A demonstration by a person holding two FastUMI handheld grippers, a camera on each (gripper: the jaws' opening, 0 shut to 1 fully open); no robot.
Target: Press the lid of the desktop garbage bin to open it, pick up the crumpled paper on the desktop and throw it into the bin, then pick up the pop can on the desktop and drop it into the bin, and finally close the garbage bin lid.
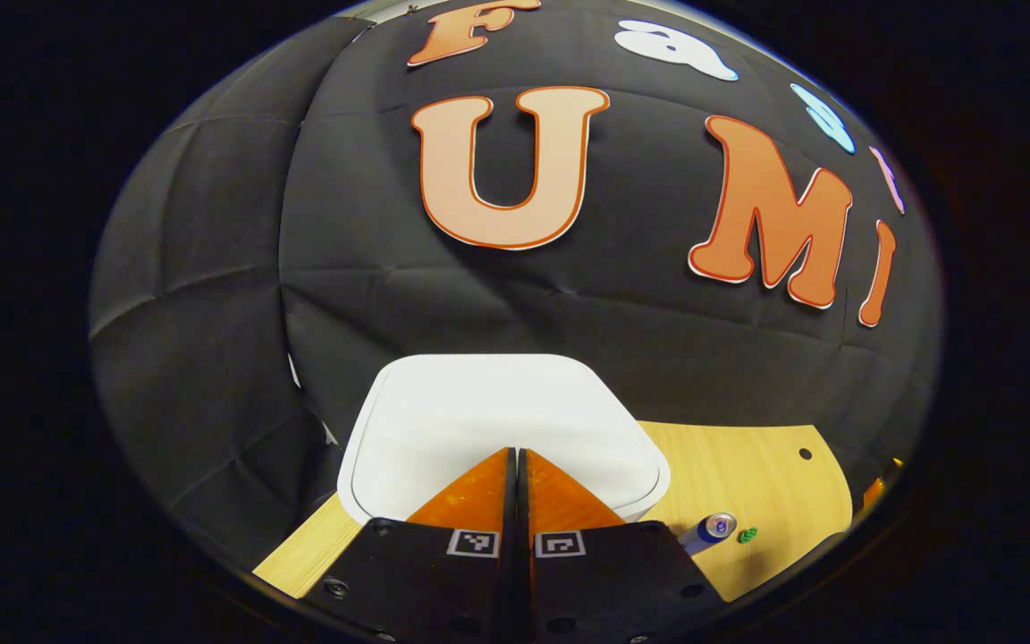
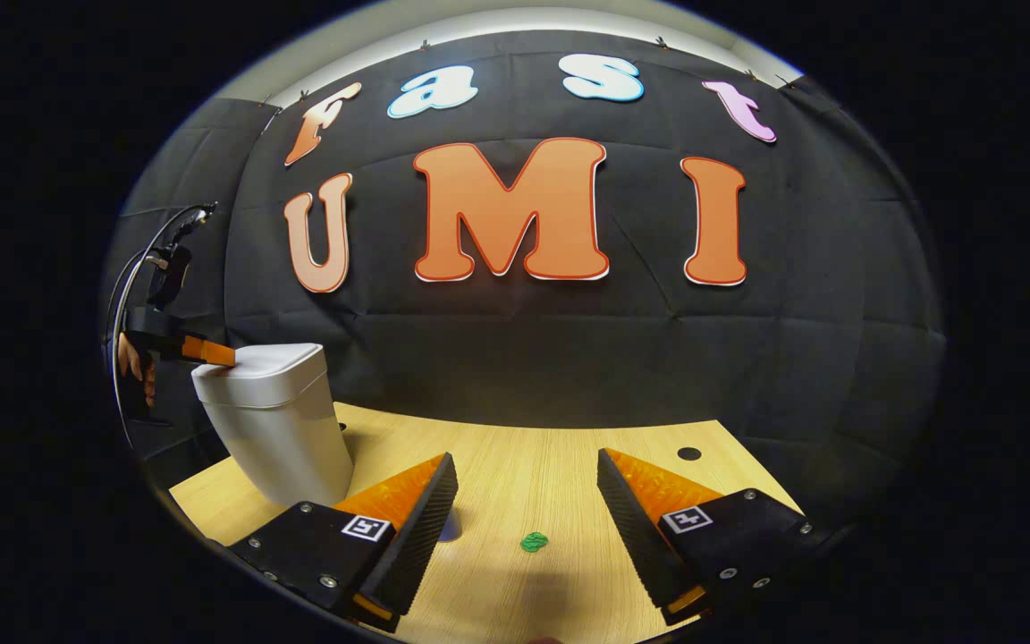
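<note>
1. The white desktop garbage bin stands at the left side of the wooden desktop, near the black cloth wall. Its lid is still down, so I judge that the first step, the press to open, is in hand.
2. My left gripper has its fingers pressed together, holding nothing, and the tips rest on or just above the near part of the lid; I cannot tell if they already touch.
3. The pop can lies on its side just beside the bin. A small green crumpled paper lies near it.
4. My right gripper is spread wide above the desktop, empty, with the paper between its fingers, farther ahead.
5. Next, I think I must push straight down until the lid springs up, then lift the left gripper clear.
</note>
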